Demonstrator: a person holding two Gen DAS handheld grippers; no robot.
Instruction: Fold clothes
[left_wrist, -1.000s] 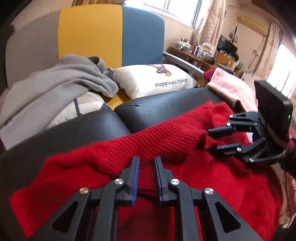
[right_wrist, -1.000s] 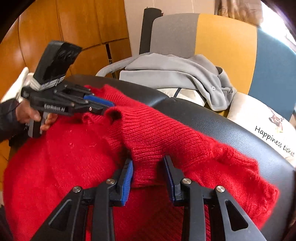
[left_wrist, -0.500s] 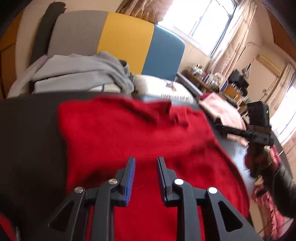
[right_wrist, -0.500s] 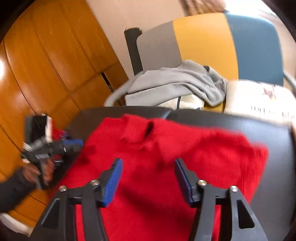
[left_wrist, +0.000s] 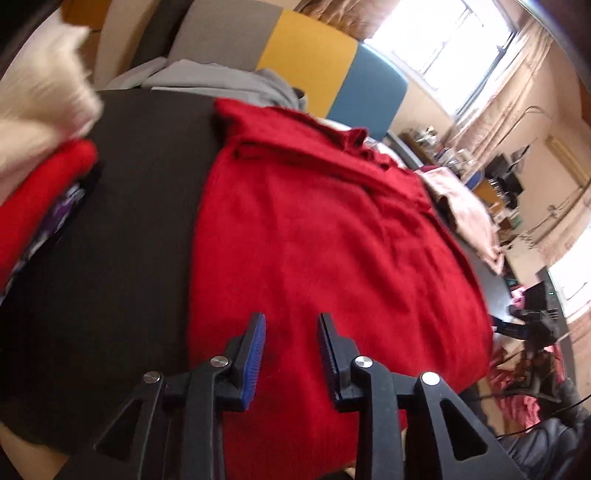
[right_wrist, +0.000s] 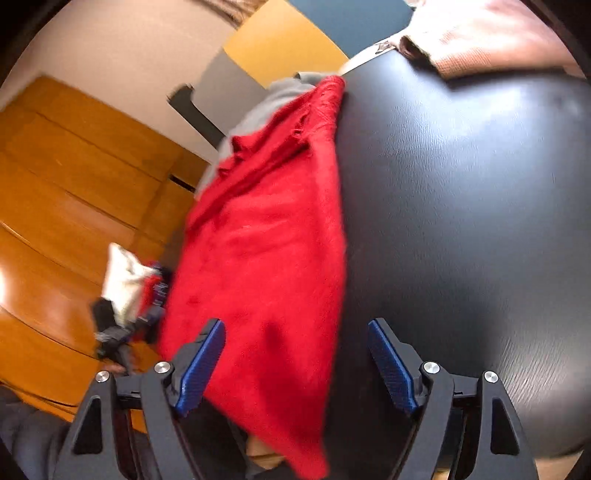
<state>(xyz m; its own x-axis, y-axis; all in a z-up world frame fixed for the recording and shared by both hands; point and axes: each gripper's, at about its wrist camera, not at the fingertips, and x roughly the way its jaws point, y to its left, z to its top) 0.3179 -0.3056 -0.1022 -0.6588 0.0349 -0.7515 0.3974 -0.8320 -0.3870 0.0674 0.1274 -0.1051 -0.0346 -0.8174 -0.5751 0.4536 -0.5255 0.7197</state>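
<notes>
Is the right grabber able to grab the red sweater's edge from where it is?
Probably yes. The right gripper is wide open, and the red sweater has its edge lying on the black cushion right between the fingers, with nothing on top of it.

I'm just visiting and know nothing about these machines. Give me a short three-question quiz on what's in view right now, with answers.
1. True or false: the left tool is clamped on the red sweater.
2. What colour is the surface under the sweater? A) white B) black C) green
3. Fill in: the right tool has its jaws wide ____.

Key: 1 false, its jaws stand apart above the knit; 2 B; 3 open.
</notes>
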